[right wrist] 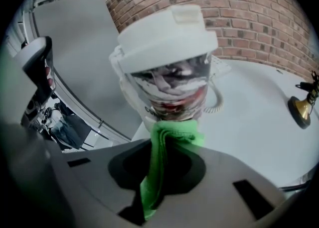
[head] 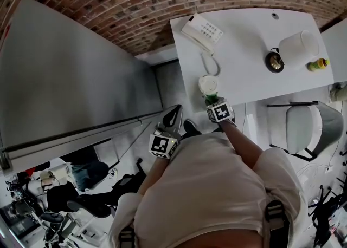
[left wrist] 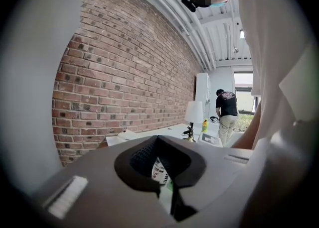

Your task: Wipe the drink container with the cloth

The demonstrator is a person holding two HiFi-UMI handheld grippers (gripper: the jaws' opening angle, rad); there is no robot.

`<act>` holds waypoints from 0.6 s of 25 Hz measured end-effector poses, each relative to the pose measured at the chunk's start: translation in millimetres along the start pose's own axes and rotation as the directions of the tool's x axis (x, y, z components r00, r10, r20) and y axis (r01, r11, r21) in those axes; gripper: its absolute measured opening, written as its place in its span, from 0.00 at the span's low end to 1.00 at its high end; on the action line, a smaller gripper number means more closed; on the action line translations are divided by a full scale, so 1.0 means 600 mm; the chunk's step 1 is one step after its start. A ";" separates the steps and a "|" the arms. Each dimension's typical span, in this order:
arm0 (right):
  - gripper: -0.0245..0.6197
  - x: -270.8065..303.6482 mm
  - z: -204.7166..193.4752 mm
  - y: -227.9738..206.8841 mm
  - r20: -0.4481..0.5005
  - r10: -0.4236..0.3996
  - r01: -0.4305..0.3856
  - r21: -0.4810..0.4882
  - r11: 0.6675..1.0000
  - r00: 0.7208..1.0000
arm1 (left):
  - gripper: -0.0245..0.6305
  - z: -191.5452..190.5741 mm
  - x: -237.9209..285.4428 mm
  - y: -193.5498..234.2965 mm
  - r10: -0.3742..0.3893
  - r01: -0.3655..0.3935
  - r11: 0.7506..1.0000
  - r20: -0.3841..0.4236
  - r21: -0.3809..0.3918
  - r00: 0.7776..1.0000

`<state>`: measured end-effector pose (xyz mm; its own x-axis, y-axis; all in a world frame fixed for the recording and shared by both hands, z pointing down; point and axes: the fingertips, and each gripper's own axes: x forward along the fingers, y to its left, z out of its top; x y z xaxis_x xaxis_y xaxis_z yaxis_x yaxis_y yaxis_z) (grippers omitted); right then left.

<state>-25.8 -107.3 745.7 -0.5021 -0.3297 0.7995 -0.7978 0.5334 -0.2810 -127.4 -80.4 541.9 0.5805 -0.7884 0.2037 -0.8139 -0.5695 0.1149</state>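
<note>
Pinching green cloth [right wrist: 173,133] in right gripper [right wrist: 168,145] against upright drink container [right wrist: 169,90], lid [right wrist: 167,38] uppermost, left gripper [left wrist: 157,141] pressed together.

The cloth [right wrist: 172,135] is green, the drink container [right wrist: 167,57] white-lidded, the wall [head: 135,3] red brick.

Your drink container [head: 208,85] stands upright near the front edge of the bench [head: 244,36]; clear wall, white lid, printed label; the green cloth [right wrist: 152,182], folded, is pinched between the fingers [right wrist: 192,165] of your right gripper [right wrist: 164,152], its top touching the container's lower part.
</note>
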 end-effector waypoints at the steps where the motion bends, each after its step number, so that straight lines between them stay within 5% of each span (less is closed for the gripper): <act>1: 0.10 0.007 -0.003 -0.001 -0.006 0.002 -0.002 -0.003 1.000 1.000 | 0.06 0.000 0.000 0.000 0.004 -0.004 1.000 -0.003 0.000 1.000; 15: 0.10 0.050 -0.028 -0.015 -0.046 0.007 -0.007 0.010 1.000 0.999 | 0.06 -0.022 -0.017 0.013 0.051 -0.051 0.999 -0.027 -0.003 0.998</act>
<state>-28.0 -109.0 781.3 -0.4919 -0.2892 0.8212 -0.7977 0.5277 -0.2920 -139.9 -73.7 553.7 0.5375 -0.8098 0.2352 -0.8424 -0.5281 0.1069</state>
